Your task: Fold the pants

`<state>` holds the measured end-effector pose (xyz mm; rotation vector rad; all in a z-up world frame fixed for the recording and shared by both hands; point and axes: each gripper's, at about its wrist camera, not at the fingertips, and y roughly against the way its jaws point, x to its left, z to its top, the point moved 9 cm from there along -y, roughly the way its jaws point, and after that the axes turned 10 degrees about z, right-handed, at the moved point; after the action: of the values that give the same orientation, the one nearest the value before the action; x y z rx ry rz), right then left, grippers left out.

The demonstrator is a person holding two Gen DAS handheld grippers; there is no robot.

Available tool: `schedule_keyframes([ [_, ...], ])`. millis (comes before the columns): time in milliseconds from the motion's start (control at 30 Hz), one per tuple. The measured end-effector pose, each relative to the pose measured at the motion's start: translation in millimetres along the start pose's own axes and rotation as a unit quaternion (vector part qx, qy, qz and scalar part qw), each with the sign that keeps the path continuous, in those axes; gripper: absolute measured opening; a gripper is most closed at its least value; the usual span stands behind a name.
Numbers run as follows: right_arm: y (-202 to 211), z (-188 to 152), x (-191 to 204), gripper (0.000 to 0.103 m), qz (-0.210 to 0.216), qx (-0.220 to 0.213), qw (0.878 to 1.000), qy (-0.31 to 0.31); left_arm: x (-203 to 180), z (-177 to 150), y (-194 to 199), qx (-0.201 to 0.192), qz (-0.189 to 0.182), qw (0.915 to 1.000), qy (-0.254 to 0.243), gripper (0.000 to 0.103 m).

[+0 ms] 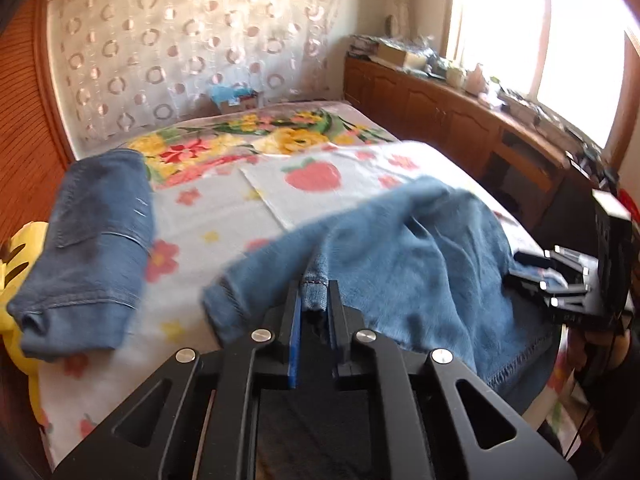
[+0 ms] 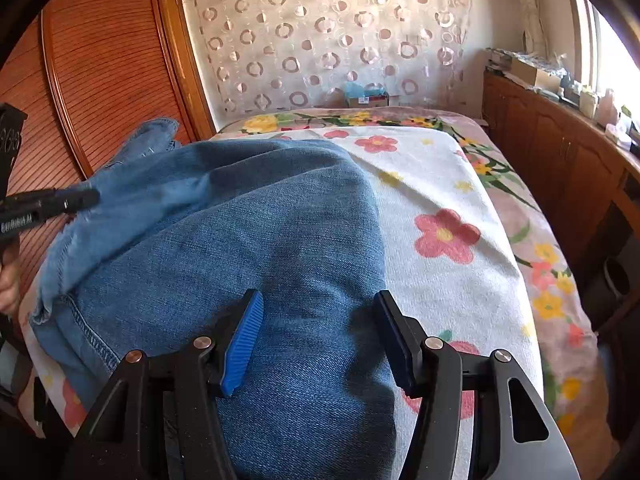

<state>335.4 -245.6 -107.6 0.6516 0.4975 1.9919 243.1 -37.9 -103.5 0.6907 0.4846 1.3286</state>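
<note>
The pants (image 2: 280, 240) are mid-blue denim, matt, with a visible twill grain and stitched hems; a second, darker denim garment (image 1: 92, 240) looks equally matt. The floral blanket (image 2: 440, 208) is soft, nappy cloth, like towelling. The left gripper (image 1: 315, 300) and right gripper (image 2: 320, 336) are matt black plastic with shiny metal pins, and one ribbed blue rubbery pad (image 2: 242, 352) shows. The cabinets (image 1: 432, 116) and slatted panel (image 2: 108, 64) are glossy varnished wood. The curtain (image 1: 192, 40) is sheer fabric.
</note>
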Motion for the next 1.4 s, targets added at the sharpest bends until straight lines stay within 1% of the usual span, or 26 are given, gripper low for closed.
schedule_keyframes([
  [133, -1.1, -0.9, 4.9, 0.059, -0.004, -0.001, 1.000, 0.002, 20.7, 13.9, -4.0, -0.004, 0.026, 0.9996, 0.002, 0.012],
  [200, -0.8, -1.3, 7.8, 0.059, -0.004, -0.001, 1.000, 0.002, 26.0, 16.4, -7.1, -0.002, 0.033, 0.9994, 0.003, 0.012],
  [300, -0.9, -1.9, 8.1, 0.059, -0.005, -0.002, 1.000, 0.001, 29.6, 14.8, -9.6, 0.001, 0.039, 0.9992, 0.010, 0.017],
  [333, -0.9, -1.8, 7.7, 0.059, -0.005, -0.002, 1.000, 0.002, 31.9, 14.7, -10.8, 0.000, 0.048, 0.9988, 0.009, 0.021],
  [367, -1.1, -1.7, 7.1, 0.059, -0.005, -0.001, 1.000, 0.002, 35.0, 14.0, -11.0, 0.000, 0.056, 0.9984, 0.009, 0.029],
  [400, -0.6, -2.9, 9.3, 0.059, -0.006, -0.002, 1.000, 0.002, 37.0, 12.7, -10.7, 0.001, 0.060, 0.9982, 0.010, 0.034],
  [433, -0.9, -2.7, 8.5, 0.059, -0.006, -0.002, 1.000, 0.003, 40.4, 11.4, -10.2, 0.003, 0.063, 0.9979, 0.013, 0.043],
  [467, 0.2, -3.7, 11.0, 0.059, -0.007, -0.002, 1.000, 0.003, 42.1, 10.4, -9.3, 0.003, 0.063, 0.9979, 0.015, 0.047],
  [567, 0.2, -3.6, 10.3, 0.059, -0.007, -0.002, 1.000, 0.003, 46.3, 6.5, -1.1, -0.002, 0.066, 0.9975, 0.024, 0.049],
  [667, 0.5, -3.7, 11.2, 0.059, -0.008, -0.001, 1.000, 0.004, 41.9, -3.5, 14.4, -0.010, 0.047, 0.9981, 0.038, 0.049],
  [800, 0.4, -3.8, 11.4, 0.059, -0.008, -0.001, 1.000, 0.003, 22.6, -24.4, 31.2, -0.015, 0.023, 0.9986, 0.045, 0.049],
  [900, 0.7, -3.8, 10.9, 0.059, -0.007, -0.001, 1.000, 0.003, 2.2, -43.5, 40.4, -0.014, -0.005, 0.9987, 0.049, 0.050],
  [1033, 0.7, -3.7, 10.4, 0.060, -0.007, 0.000, 1.000, 0.004, -18.5, -59.8, 42.1, -0.006, -0.029, 0.9988, 0.040, 0.050],
  [1133, 0.8, -4.3, 10.4, 0.060, -0.007, 0.000, 1.000, 0.003, -25.1, -65.4, 39.7, -0.001, -0.038, 0.9985, 0.041, 0.050],
  [1233, 0.9, -4.2, 9.9, 0.060, -0.007, 0.000, 1.000, 0.004, -24.5, -70.2, 32.3, 0.004, -0.038, 0.9985, 0.040, 0.049],
  [1300, 1.1, -4.2, 9.8, 0.060, -0.006, 0.000, 1.000, 0.004, -22.5, -73.2, 28.4, 0.005, -0.041, 0.9982, 0.043, 0.032],
  [1333, 1.0, -4.1, 9.8, 0.060, -0.006, 0.000, 1.000, 0.004, -16.3, -73.5, 24.8, 0.007, -0.029, 0.9984, 0.048, 0.022],
  [1400, 1.0, -4.2, 10.1, 0.060, -0.005, 0.000, 1.000, 0.004, -8.0, -74.6, 20.1, 0.008, -0.017, 0.9985, 0.052, 0.021],
])
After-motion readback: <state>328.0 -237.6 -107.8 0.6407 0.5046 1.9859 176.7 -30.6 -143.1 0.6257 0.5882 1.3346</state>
